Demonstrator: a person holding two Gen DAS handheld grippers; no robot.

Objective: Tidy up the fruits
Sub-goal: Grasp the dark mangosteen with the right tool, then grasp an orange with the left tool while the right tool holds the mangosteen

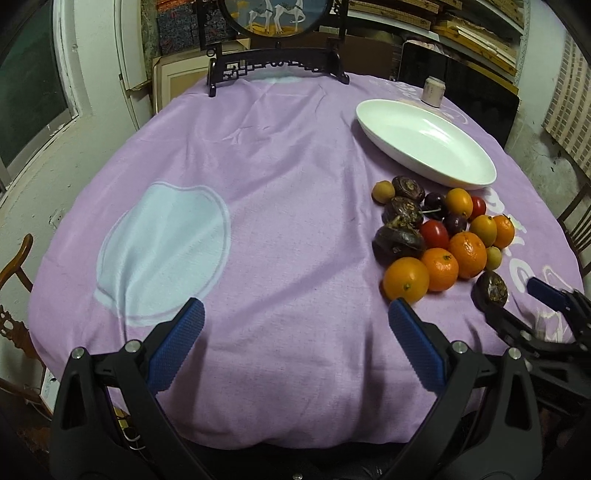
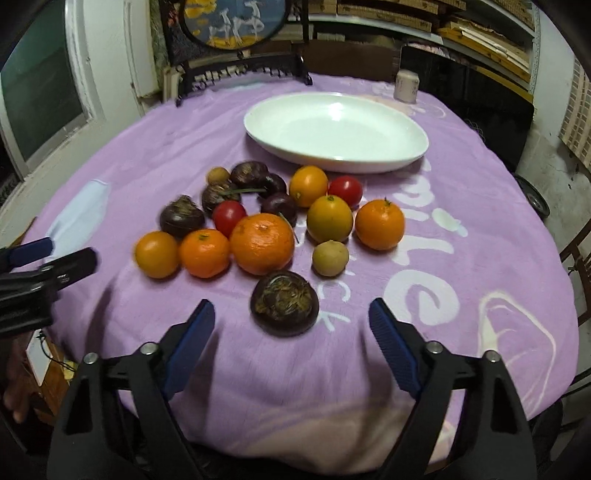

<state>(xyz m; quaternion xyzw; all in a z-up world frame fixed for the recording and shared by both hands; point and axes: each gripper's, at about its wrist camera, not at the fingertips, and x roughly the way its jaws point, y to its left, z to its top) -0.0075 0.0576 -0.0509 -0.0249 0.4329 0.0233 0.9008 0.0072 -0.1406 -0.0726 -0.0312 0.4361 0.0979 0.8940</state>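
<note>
Lots of half-seen stuff here. The round picture panel (image 1: 273, 14) at the back is chopped by the top edge in both views, so only its lower part shows. The right tongs (image 1: 517, 299) are cut by the frame edge in the left view, and one tip hides behind a dark brown fruit (image 1: 491, 288). The left tongs (image 2: 55, 254) are smeared with blur in the right view. The small cup (image 2: 406, 86) is too tiny to read. Both views lose the surface (image 1: 295, 258) near edge behind the tong bodies.
</note>
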